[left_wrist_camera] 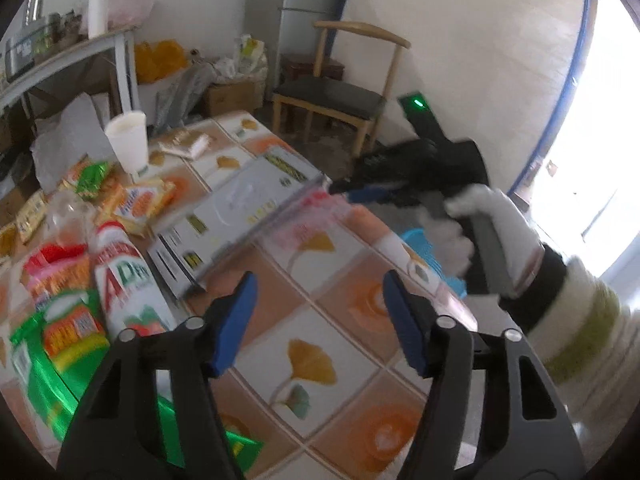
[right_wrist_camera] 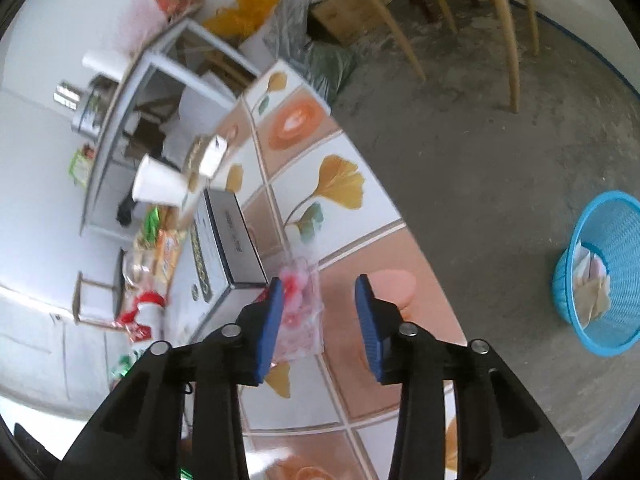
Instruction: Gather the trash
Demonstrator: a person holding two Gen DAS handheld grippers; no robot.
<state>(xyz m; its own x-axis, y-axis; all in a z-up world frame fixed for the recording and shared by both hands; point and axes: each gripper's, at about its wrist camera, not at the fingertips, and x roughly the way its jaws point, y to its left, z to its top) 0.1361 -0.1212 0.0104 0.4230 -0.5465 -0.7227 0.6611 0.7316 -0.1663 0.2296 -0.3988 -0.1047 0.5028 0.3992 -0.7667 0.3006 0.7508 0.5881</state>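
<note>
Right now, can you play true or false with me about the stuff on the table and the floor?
1. The blue basket sits on the floor. True.
2. The paper cup lies flat on its side. False: it stands upright on the table.
3. The left gripper is squeezing a bottle. False: its jaws are open and empty.
4. A crinkly clear wrapper with pink on it lies between the right gripper's fingers. True.

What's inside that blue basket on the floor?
The blue basket holds a few crumpled scraps of paper or wrapper, beige and whitish, piled against its near wall. Its bottom and anything beneath those scraps are hidden. In the left wrist view only a sliver of it shows behind the table edge.
</note>
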